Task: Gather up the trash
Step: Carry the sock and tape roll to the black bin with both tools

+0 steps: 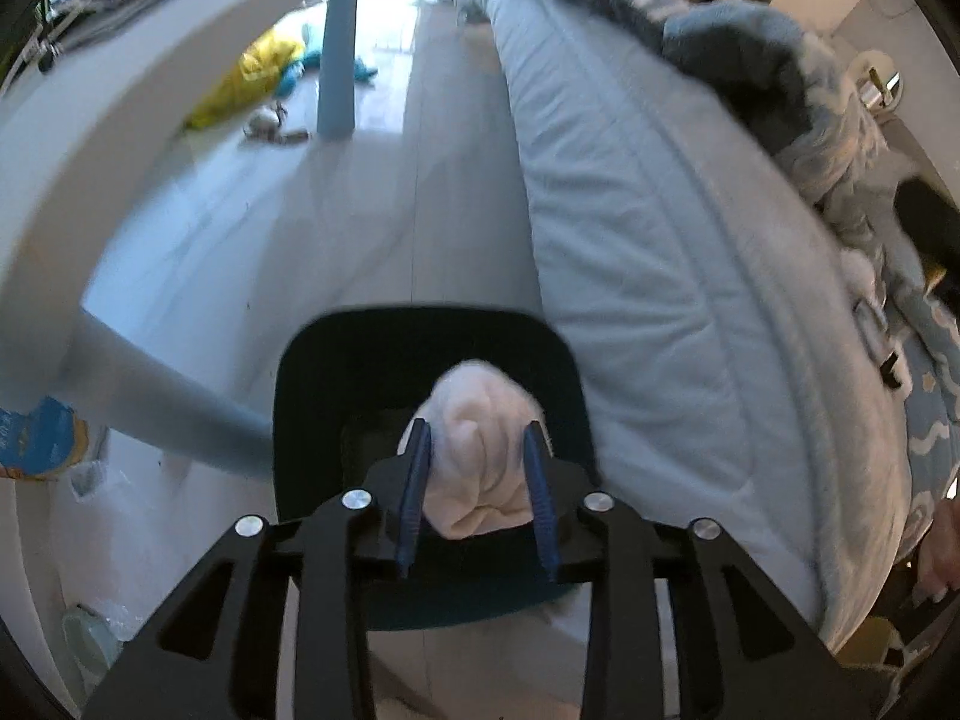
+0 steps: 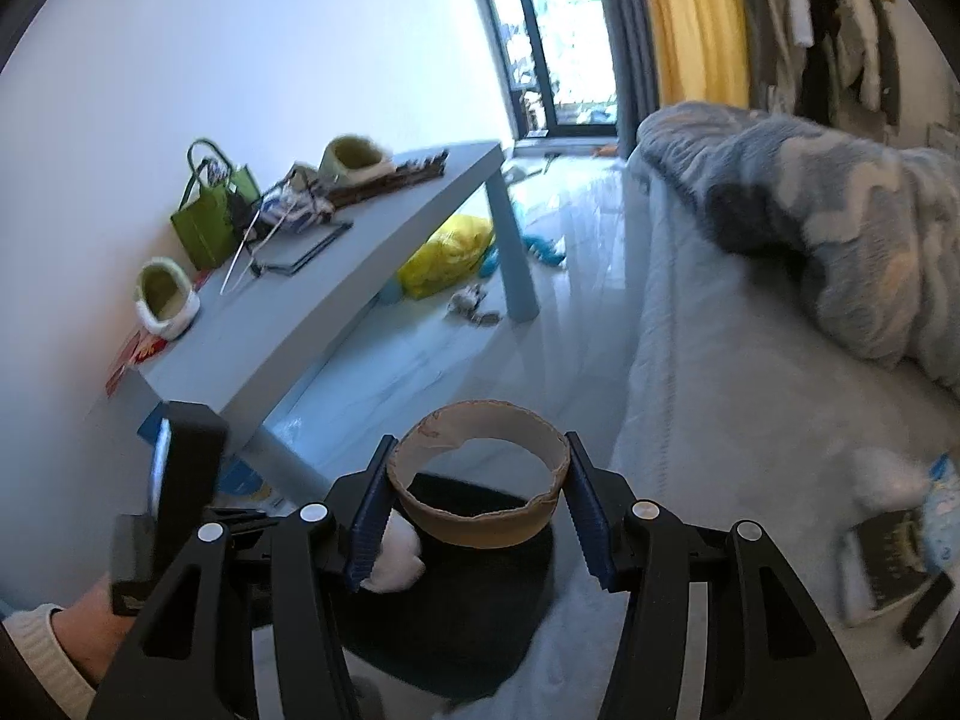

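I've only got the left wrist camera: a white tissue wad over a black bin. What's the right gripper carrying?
Observer: The right gripper is shut on a torn cardboard ring.
Operator: Is that ring over the bin too?
Observer: Yes. In the right wrist view it hangs just above the black bin.
Operator: I see only the table's edge. What's on top?
Observer: A green bag stands on the table, near the wall.
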